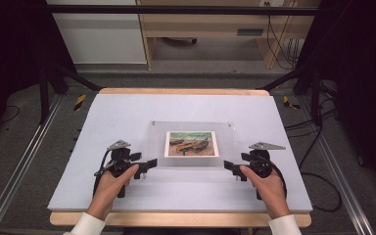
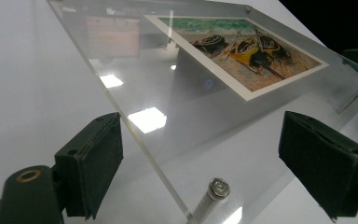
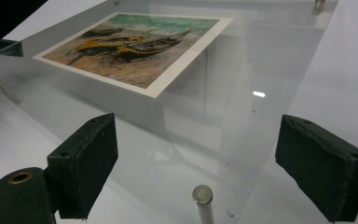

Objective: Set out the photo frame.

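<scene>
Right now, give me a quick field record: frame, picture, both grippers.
frame: clear acrylic frame on metal standoff pins, on the white table sheet
picture: boat print in the panel's middle
left gripper: jaws open, straddling the near left corner, no contact visible
right gripper: jaws open, straddling the near right corner, no contact visible
</scene>
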### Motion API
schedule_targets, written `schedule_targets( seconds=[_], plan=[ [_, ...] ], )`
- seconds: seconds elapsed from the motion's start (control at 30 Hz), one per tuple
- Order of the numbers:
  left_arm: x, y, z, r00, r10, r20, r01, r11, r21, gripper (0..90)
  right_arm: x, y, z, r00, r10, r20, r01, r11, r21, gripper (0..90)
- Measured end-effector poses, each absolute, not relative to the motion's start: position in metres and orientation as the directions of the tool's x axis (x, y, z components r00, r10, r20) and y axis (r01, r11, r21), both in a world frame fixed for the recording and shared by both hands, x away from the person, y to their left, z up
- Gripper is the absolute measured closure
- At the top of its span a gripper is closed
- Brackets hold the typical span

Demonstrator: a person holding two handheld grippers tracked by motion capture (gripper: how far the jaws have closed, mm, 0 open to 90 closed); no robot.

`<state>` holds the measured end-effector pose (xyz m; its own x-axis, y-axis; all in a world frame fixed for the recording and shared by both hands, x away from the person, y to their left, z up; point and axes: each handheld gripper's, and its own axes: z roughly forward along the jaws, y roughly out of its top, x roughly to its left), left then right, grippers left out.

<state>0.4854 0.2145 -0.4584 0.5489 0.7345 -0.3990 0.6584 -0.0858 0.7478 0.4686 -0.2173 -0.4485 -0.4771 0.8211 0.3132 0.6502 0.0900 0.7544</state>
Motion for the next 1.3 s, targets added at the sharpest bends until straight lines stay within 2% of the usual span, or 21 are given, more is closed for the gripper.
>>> schedule_targets(
  seconds=[0.17, 0.63, 1.03, 1.17, 1.3],
  plan=[
    [0.486, 0.214, -0.463, 0.554, 0.694, -0.459, 0.684, -0.065, 0.727, 13.4, 0.469, -0.22, -0.451, -0.462, 0.81, 0.362, 0.679, 0.059, 0.732, 12.8],
    [0.488, 0.214, -0.464, 0.563, 0.687, -0.46, 0.678, -0.065, 0.732, 13.2, 0.471, -0.225, -0.455, -0.455, 0.761, 0.462, 0.728, 0.019, 0.685, 13.8],
    [0.49, 0.216, -0.46, 0.555, 0.692, -0.462, 0.694, -0.079, 0.716, 17.8, 0.473, -0.224, -0.452, -0.444, 0.78, 0.442, 0.73, 0.028, 0.683, 17.3],
    [0.49, 0.215, -0.455, 0.558, 0.71, -0.43, 0.681, -0.097, 0.725, 18.3, 0.473, -0.222, -0.449, -0.452, 0.788, 0.417, 0.715, 0.041, 0.698, 18.2],
    [0.495, 0.218, -0.447, 0.553, 0.742, -0.38, 0.642, -0.089, 0.762, 24.8, 0.476, -0.218, -0.445, -0.465, 0.798, 0.383, 0.697, 0.063, 0.715, 21.6]
  ],
)
